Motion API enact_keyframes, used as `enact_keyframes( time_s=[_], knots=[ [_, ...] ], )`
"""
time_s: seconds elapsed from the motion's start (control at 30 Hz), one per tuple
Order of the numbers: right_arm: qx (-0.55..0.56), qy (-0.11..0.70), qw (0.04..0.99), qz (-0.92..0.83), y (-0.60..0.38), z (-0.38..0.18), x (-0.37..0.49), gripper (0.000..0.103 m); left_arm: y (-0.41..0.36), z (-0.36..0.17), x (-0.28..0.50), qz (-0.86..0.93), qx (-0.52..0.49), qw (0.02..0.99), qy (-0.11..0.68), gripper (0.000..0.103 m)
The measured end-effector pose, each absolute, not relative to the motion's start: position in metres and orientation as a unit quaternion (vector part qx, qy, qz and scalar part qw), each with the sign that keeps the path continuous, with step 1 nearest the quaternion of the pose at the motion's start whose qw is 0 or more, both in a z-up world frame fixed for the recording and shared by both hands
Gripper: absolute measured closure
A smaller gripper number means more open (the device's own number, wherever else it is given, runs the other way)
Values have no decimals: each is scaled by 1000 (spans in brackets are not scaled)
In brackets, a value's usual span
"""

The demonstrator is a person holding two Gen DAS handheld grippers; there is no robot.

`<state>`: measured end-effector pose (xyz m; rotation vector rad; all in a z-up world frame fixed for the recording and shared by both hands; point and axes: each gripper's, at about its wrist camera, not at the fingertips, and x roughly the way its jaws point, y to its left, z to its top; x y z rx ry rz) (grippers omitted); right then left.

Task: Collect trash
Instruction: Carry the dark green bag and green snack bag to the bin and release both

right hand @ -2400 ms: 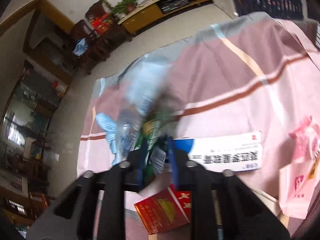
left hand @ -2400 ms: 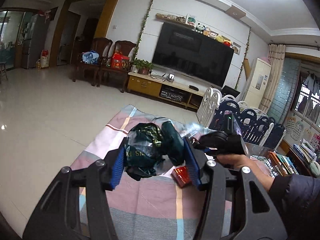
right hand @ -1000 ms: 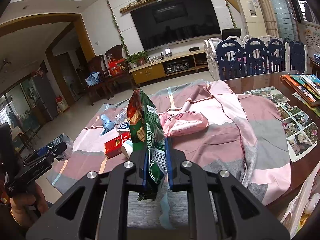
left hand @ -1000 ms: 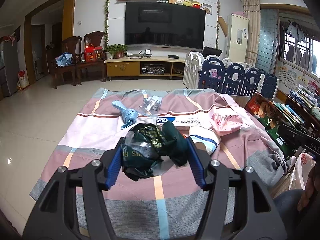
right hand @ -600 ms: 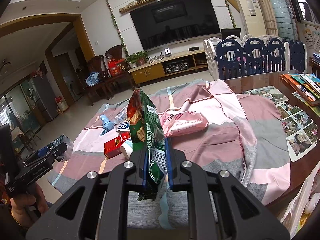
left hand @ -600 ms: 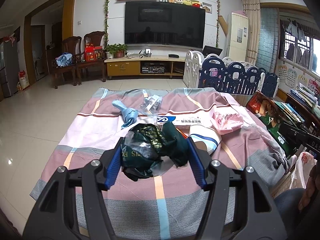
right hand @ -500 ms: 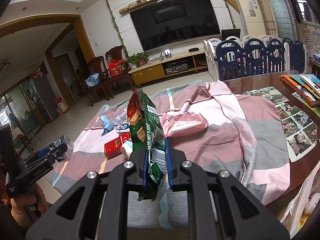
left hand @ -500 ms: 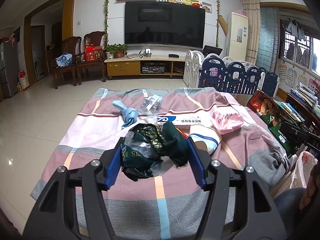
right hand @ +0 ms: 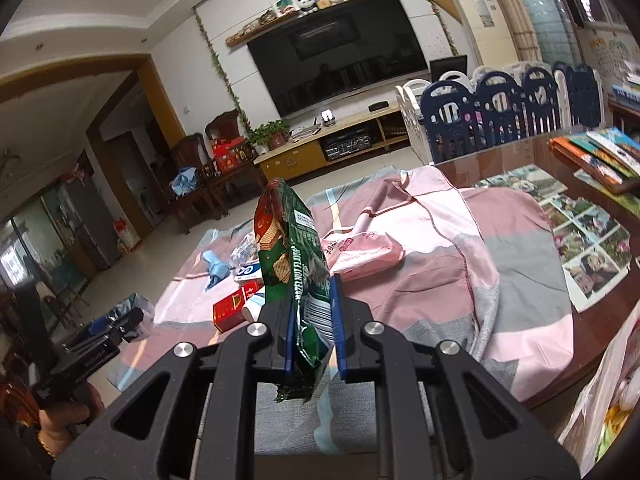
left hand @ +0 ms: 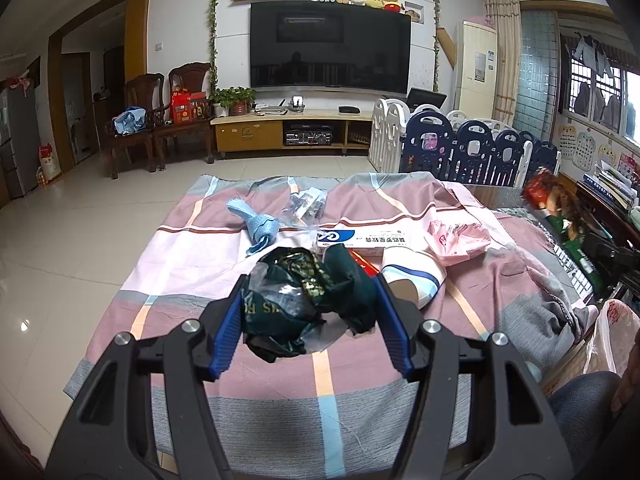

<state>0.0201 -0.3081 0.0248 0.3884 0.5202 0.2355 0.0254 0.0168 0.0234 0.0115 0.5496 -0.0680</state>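
My left gripper [left hand: 310, 312] is shut on a crumpled dark green plastic bag [left hand: 304, 298], held above the near part of the checked cloth [left hand: 180, 264]. My right gripper [right hand: 310, 312] is shut on a green wafer wrapper [right hand: 290, 248] that stands upright between the jaws. On the cloth lie a blue rag [left hand: 256, 220], a clear plastic wrapper [left hand: 306, 204], a white and blue box [left hand: 364, 238], a red box [right hand: 232, 308], a white cup [left hand: 412, 276] on its side, and a pink pack [left hand: 458, 240]. The wafer wrapper [left hand: 554, 208] also shows at the right edge of the left wrist view.
The cloth covers a table with photos [right hand: 584, 232] under glass and books [right hand: 604, 156] at its right. A white plastic bag [left hand: 612, 340] hangs at the table's right edge. A play fence [left hand: 472, 152], a TV cabinet [left hand: 288, 132] and chairs [left hand: 160, 120] stand beyond.
Over the last second both grippers have stayed almost still, each holding its wrapper. Before that, both pulled back from the cloth, the right one lifting the wafer wrapper off it.
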Motion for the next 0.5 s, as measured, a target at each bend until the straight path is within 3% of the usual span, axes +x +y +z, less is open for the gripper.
enact_keyframes(
  time_s=[0.23, 0.4, 0.43, 0.47, 0.5],
  knots=[
    [132, 214, 967, 27, -385, 53, -50, 86, 17, 25, 21, -41, 8, 963, 265, 42],
    [103, 228, 963, -100, -471, 34, -112, 82, 8, 26, 21, -59, 15, 962, 265, 42],
    [103, 235, 958, -123, -485, 26, -121, 77, 3, 26, 21, -68, 18, 962, 265, 42],
    [103, 248, 952, -147, -498, 15, -129, 56, -4, 27, 20, -82, 21, 962, 261, 42],
    [104, 269, 943, -167, -510, 2, -134, 23, -17, 28, 19, -99, 26, 960, 260, 42]
  ],
)
